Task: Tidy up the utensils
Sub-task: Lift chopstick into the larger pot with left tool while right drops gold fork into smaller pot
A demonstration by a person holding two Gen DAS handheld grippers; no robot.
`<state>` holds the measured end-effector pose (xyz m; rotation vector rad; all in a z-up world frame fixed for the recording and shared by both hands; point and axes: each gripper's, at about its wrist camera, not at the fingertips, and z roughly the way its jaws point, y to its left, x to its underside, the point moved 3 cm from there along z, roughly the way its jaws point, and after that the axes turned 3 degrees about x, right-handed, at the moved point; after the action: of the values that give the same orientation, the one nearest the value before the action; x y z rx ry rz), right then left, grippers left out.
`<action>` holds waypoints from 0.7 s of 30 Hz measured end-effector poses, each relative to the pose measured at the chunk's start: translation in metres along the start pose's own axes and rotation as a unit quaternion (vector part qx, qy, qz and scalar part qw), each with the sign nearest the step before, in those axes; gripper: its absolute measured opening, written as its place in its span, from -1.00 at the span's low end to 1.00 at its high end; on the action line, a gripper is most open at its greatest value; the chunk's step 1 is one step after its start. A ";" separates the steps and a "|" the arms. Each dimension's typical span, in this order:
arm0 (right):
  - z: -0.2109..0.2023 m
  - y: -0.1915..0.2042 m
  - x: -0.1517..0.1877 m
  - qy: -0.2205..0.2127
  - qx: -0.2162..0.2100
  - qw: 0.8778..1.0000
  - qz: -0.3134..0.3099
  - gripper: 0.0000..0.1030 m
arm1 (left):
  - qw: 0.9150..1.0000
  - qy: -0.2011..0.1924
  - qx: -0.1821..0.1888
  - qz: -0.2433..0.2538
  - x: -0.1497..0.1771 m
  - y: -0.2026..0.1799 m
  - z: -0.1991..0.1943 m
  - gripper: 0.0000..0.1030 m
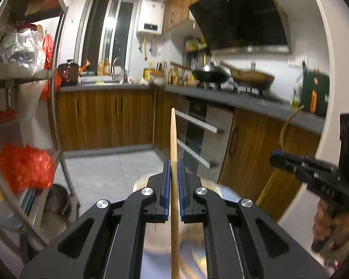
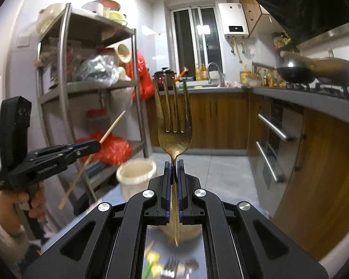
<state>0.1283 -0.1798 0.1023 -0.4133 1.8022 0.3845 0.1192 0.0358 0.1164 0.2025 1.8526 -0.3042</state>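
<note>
My left gripper (image 1: 173, 162) is shut on a wooden chopstick (image 1: 173, 139) that points up and forward; it also shows in the right wrist view (image 2: 97, 145) with the chopstick (image 2: 111, 127) slanting through it. My right gripper (image 2: 173, 164) is shut on the neck of a gold fork (image 2: 174, 121), tines up. In the left wrist view the right gripper (image 1: 276, 157) holds the fork (image 1: 288, 123) at the far right. A white cylindrical cup (image 2: 136, 174) stands on the shiny steel table (image 2: 174, 251) just left of the right gripper.
A metal shelf rack (image 2: 65, 88) with bags and bowls stands on the left. Wooden cabinets, an oven (image 2: 272, 139) and a counter with woks (image 2: 297, 72) run along the right. Another fork (image 2: 169, 267) and something yellow (image 2: 154, 259) show on the table below the right gripper.
</note>
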 end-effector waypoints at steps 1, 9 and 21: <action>0.006 -0.001 -0.007 -0.001 0.000 1.000 0.003 -0.89 | 1.000 -0.009 -0.001 -0.005 -0.009 0.004 0.008 -0.89; 0.045 -0.003 -0.039 -0.025 0.002 1.000 0.012 -0.89 | 0.997 -0.056 -0.012 -0.049 -0.034 0.033 0.061 -0.89; 0.099 -0.002 0.007 0.017 0.019 1.000 0.010 -0.89 | 0.998 -0.049 -0.036 -0.025 -0.003 0.035 0.102 -0.89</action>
<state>0.2117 -0.1361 0.0695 -0.3768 1.8463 0.3587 0.2231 0.0373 0.0872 0.0903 1.7706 -0.2778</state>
